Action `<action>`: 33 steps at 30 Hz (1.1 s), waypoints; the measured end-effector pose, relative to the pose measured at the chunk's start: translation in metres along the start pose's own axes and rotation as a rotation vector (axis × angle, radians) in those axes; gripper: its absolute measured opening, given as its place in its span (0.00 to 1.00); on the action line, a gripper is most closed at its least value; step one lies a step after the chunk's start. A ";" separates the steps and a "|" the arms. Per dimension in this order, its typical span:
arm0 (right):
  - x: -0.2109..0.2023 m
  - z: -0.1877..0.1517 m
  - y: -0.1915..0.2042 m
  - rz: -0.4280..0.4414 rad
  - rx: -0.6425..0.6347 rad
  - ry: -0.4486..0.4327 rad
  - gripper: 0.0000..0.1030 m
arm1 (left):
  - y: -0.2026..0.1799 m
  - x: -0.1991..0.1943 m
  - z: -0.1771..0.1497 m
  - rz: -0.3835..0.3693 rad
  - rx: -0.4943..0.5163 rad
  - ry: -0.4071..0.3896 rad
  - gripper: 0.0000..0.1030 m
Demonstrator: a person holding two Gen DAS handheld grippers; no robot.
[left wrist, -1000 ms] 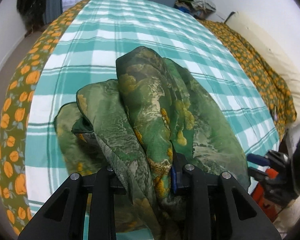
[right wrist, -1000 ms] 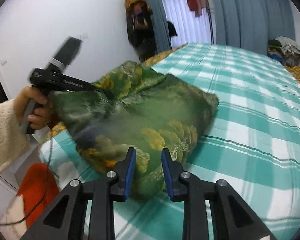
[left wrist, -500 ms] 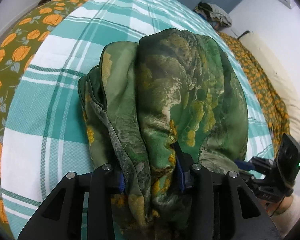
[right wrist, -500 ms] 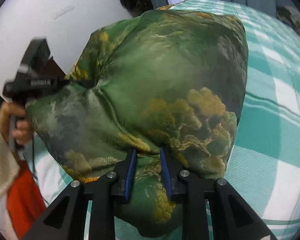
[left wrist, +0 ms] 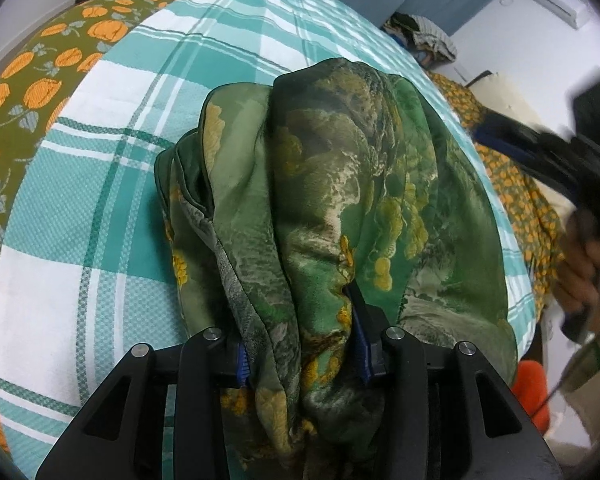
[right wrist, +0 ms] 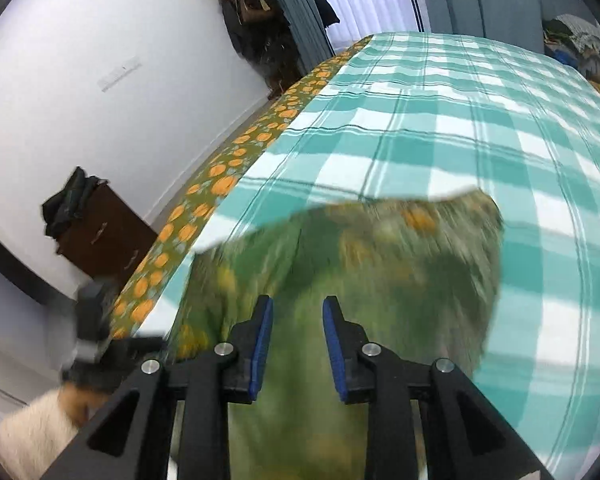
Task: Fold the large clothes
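A large green garment with a gold landscape print (left wrist: 340, 184) lies bunched on the teal checked bedspread (left wrist: 112, 184). My left gripper (left wrist: 302, 320) is shut on a thick fold of it near the bed's edge. In the right wrist view the same garment (right wrist: 360, 272) is blurred below my right gripper (right wrist: 296, 332), whose blue pads stand apart with nothing between them. The right gripper (left wrist: 548, 148) also shows blurred at the right of the left wrist view, raised above the cloth.
An orange-flowered green blanket (left wrist: 40, 80) borders the bedspread. A pile of clothes (left wrist: 424, 36) lies at the far end of the bed. A dark wooden cabinet (right wrist: 100, 236) stands by the white wall. An orange object (left wrist: 534, 396) sits on the floor by the bed.
My right gripper has let go of the garment and lifted away; the cloth it held has dropped back onto the bed. My left gripper keeps its hold and has lowered toward the bed.
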State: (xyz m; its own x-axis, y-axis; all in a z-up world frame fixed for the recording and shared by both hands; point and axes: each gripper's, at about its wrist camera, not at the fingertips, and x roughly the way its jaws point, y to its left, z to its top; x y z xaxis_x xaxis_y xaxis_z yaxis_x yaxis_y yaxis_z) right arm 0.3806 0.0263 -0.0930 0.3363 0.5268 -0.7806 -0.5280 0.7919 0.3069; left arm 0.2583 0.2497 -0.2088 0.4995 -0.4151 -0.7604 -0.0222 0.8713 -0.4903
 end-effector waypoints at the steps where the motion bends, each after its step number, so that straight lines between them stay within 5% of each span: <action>1: 0.018 0.007 0.003 -0.002 -0.007 0.023 0.26 | 0.001 0.000 -0.001 -0.002 -0.008 -0.005 0.41; 6: 0.116 -0.005 0.004 -0.103 -0.018 0.235 0.25 | 0.001 0.003 -0.010 0.036 -0.009 -0.015 0.41; 9: 0.130 -0.012 0.002 -0.134 -0.039 0.238 0.23 | 0.000 0.005 -0.010 0.047 -0.006 -0.016 0.41; 15: 0.060 -0.037 -0.004 -0.022 -0.047 0.154 0.25 | 0.001 0.000 -0.014 0.038 -0.001 -0.020 0.42; 23: -0.078 -0.169 -0.008 -0.006 -0.105 0.054 0.25 | 0.000 0.004 -0.013 0.021 -0.016 -0.022 0.43; 28: -0.036 -0.193 -0.022 -0.040 -0.041 0.202 0.23 | -0.003 0.005 -0.013 0.038 -0.015 -0.026 0.46; 33: -0.020 -0.182 -0.026 -0.031 -0.012 0.233 0.23 | -0.003 0.002 -0.013 0.042 -0.044 -0.024 0.46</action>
State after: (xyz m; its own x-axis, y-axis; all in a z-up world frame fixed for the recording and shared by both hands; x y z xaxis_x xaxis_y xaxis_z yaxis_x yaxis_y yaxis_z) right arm 0.2454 -0.0611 -0.1845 0.1641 0.4157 -0.8946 -0.5300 0.8020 0.2754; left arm 0.2484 0.2432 -0.2145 0.5178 -0.3715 -0.7706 -0.0811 0.8754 -0.4765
